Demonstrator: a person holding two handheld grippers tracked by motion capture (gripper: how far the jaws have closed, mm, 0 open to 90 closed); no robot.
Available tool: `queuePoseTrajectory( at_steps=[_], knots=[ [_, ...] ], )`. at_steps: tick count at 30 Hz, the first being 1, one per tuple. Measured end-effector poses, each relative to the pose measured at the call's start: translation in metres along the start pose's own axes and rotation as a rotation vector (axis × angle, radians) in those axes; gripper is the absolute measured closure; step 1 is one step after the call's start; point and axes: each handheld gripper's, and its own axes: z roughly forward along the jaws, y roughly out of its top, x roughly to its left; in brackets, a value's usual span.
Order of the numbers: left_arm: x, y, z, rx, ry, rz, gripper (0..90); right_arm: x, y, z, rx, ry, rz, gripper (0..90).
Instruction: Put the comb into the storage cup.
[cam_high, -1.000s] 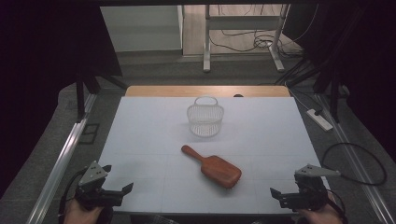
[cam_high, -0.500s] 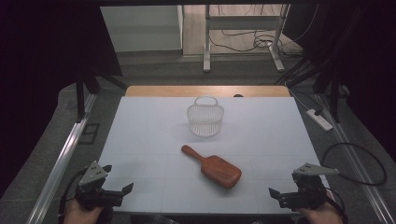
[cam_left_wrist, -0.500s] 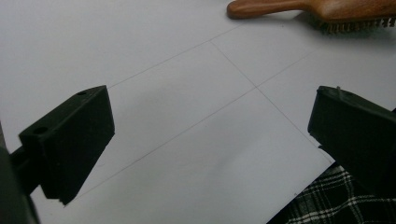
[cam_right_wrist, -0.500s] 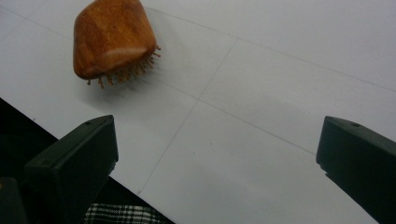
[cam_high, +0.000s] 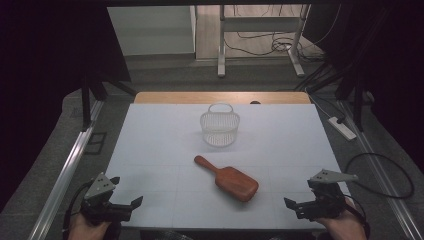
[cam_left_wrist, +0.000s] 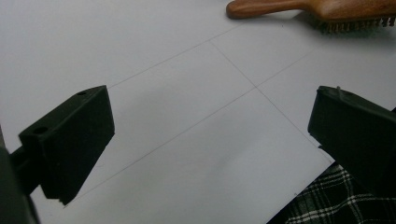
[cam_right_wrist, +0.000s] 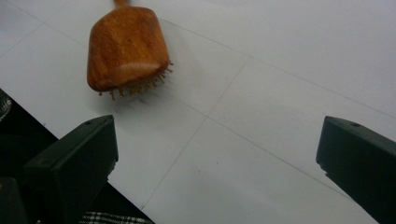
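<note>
Lying between tools (cam_high: 134, 205) (cam_high: 295, 206), hairbrush (cam_high: 227, 178)

The left hand-held gripper (cam_high: 131, 206) sat low at the near left corner, jaws spread wide; the right hand-held gripper (cam_high: 296, 206) mirrored it at the near right, jaws likewise apart, gripping nothing.

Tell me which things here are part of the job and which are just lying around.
Part of the job:
- wooden hairbrush, bristles down on the table
- white wire basket behind it
- left tool and right tool, both open at the near edge

Just lying around:
- white power strip on the floor at the right
- black cables on the floor beyond the table
</note>
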Motion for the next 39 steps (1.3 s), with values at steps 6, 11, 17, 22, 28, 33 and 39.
queuePoseTrajectory(
  at_steps=[6, 11, 17, 22, 28, 33, 39],
  knots=[
    [0.0, 0.0, 0.0, 0.0, 0.001, 0.0, 1.3, 0.001, 0.006, 0.004, 0.0, 0.02, -0.008, 0.0],
    [0.0, 0.0, 0.0, 0.004, 0.001, 0.001, 1.3, 0.002, 0.015, 0.01, 0.0, 0.038, -0.02, 0.0],
    [0.0, 0.0, 0.0, 0.002, 0.001, 0.003, 1.3, 0.004, 0.022, 0.016, 0.008, 0.05, -0.03, 0.0],
    [0.0, 0.0, 0.0, 0.002, 0.0, 0.006, 1.3, 0.007, 0.027, 0.02, 0.01, 0.057, -0.043, 0.0],
    [-0.001, 0.0, 0.001, 0.005, 0.001, 0.008, 1.3, 0.012, 0.035, 0.028, 0.022, 0.067, -0.069, 0.0],
    [0.0, 0.001, 0.001, 0.008, 0.001, 0.006, 1.4, 0.018, 0.041, 0.033, 0.036, 0.077, -0.088, 0.0],
    [-0.001, 0.001, 0.002, 0.016, 0.003, 0.01, 1.5, 0.025, 0.049, 0.04, 0.033, 0.086, -0.111, 0.0]
  ],
)
